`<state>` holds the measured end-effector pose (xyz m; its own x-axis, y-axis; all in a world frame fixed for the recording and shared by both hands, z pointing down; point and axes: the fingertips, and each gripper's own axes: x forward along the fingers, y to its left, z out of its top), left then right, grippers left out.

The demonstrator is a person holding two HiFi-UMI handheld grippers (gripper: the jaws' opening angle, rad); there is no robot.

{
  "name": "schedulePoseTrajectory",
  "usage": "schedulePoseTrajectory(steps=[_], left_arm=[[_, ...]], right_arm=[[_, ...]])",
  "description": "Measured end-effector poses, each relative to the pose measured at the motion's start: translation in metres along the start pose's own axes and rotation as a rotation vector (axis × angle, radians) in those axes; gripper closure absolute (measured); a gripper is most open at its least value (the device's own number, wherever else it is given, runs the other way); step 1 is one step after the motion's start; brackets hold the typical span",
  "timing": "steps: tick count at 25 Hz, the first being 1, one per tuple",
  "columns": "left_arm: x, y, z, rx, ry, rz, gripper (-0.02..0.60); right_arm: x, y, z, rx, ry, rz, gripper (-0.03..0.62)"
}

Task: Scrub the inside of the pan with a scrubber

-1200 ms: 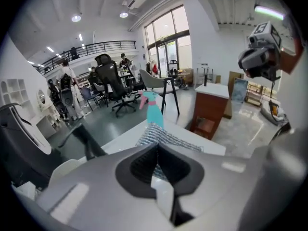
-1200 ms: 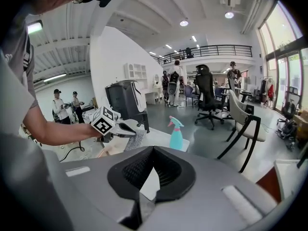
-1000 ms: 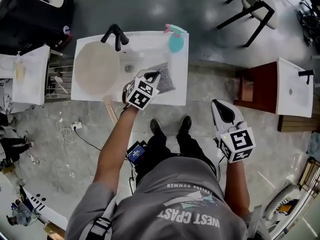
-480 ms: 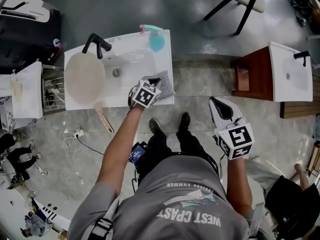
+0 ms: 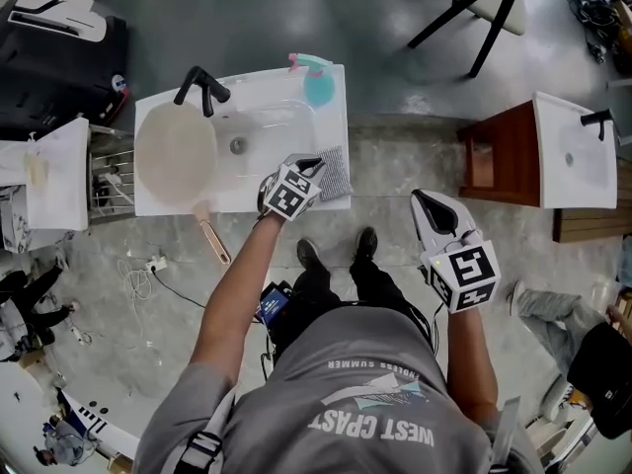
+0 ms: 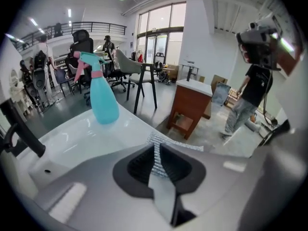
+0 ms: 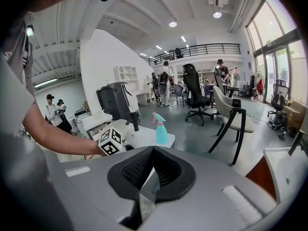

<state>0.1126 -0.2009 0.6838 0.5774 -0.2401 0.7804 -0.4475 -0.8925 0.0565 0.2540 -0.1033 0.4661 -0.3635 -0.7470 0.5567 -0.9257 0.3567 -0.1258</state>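
Opening left fingers [image 6: 140,162], scrubber [image 6: 157,153] partly hidden behind

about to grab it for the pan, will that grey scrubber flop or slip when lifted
Probably light and floppy: the scrubber looks like a thin mesh pad lying flat. Its rough weave likely resists slipping.
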Motion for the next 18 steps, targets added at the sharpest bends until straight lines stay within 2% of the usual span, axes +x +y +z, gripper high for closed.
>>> schedulePoseTrajectory(steps=[5, 9, 18], left_arm=[[-0.062, 0.008, 0.034, 0.033, -0.153, 0.05, 0.545], [-0.136, 0.011, 0.067, 0.058, -0.288, 0.112, 0.58], [-0.295, 0.004, 0.123, 0.083, -0.567, 0.216, 0.581]], right_arm=[[0.005, 0.017, 0.024, -0.025, -0.036, 0.015, 0.592], [0.006, 0.038, 0.047, -0.042, -0.069, 0.033, 0.592], [-0.009, 0.078, 0.113, -0.068, -0.208, 0.086, 0.592]])
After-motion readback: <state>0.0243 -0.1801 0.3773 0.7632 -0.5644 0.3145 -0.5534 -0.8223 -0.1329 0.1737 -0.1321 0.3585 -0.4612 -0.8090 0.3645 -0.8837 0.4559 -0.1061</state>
